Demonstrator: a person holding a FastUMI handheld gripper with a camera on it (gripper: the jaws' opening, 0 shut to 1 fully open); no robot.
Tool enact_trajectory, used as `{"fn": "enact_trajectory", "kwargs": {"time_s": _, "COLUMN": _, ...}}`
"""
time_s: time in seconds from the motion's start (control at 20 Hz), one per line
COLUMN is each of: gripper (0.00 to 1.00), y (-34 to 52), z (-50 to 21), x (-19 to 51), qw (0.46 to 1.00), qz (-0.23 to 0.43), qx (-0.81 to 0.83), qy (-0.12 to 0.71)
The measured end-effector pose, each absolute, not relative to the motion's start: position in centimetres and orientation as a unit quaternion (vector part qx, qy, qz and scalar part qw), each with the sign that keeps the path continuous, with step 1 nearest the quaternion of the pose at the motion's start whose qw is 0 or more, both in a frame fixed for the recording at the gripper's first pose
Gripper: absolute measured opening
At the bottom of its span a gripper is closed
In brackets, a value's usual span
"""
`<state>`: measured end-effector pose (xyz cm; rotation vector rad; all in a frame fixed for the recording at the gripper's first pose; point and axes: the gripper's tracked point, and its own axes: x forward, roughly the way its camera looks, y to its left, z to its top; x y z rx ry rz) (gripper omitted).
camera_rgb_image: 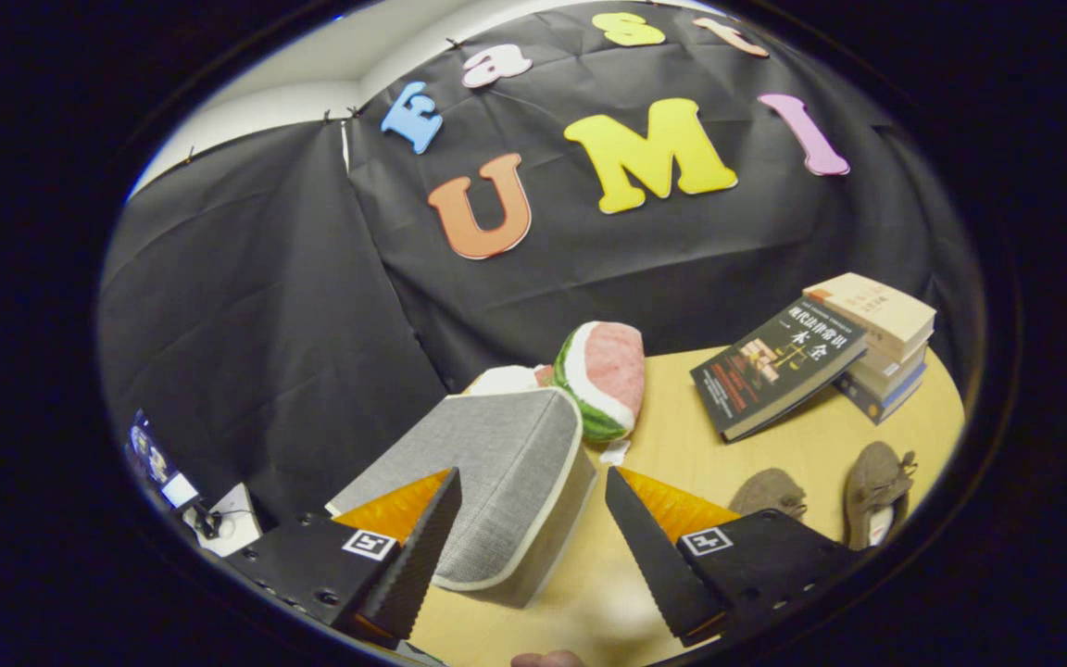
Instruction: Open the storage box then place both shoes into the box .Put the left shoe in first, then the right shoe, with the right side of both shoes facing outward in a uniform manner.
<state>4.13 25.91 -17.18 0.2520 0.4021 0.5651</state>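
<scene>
The hand-held gripper (524, 547) hangs over the tabletop (793, 445) with its fingers spread wide, pinching nothing. The grey storage box (496, 482) lies between and just ahead of them, its lid closed, its long axis slanting away toward the watermelon cushion (603, 375) beyond it. The near corner of the box sits closer to the left finger. Both shoes (830, 496) wait well off to the right, beside the right finger, below a leaning book (774, 366) and its stack
</scene>
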Motion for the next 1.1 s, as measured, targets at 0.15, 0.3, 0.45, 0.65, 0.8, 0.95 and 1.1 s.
{"fn": "enact_trajectory", "kwargs": {"time_s": 0.15, "gripper": 0.95, "y": 26.9, "z": -19.7, "x": 4.8, "qw": 0.924, "qz": 0.273, "qx": 0.150, "qy": 0.223}}
{"fn": "enact_trajectory", "kwargs": {"time_s": 0.3, "gripper": 0.95, "y": 27.8, "z": -21.6, "x": 5.2, "qw": 0.910, "qz": 0.271, "qx": 0.189, "qy": 0.251}}
{"fn": "enact_trajectory", "kwargs": {"time_s": 0.45, "gripper": 0.95, "y": 28.9, "z": -22.2, "x": 5.7, "qw": 0.889, "qz": 0.283, "qx": 0.240, "qy": 0.269}}
{"fn": "enact_trajectory", "kwargs": {"time_s": 0.65, "gripper": 0.95, "y": 30.3, "z": -22.7, "x": 6.3, "qw": 0.860, "qz": 0.295, "qx": 0.299, "qy": 0.291}}
{"fn": "enact_trajectory", "kwargs": {"time_s": 0.8, "gripper": 0.96, "y": 31.3, "z": -23.0, "x": 6.3, "qw": 0.839, "qz": 0.306, "qx": 0.329, "qy": 0.308}}
{"fn": "enact_trajectory", "kwargs": {"time_s": 0.95, "gripper": 0.93, "y": 30.9, "z": -22.5, "x": 5.9, "qw": 0.828, "qz": 0.312, "qx": 0.336, "qy": 0.323}}
{"fn": "enact_trajectory", "kwargs": {"time_s": 1.1, "gripper": 0.67, "y": 30.3, "z": -20.5, "x": 6.0, "qw": 0.818, "qz": 0.325, "qx": 0.358, "qy": 0.311}}
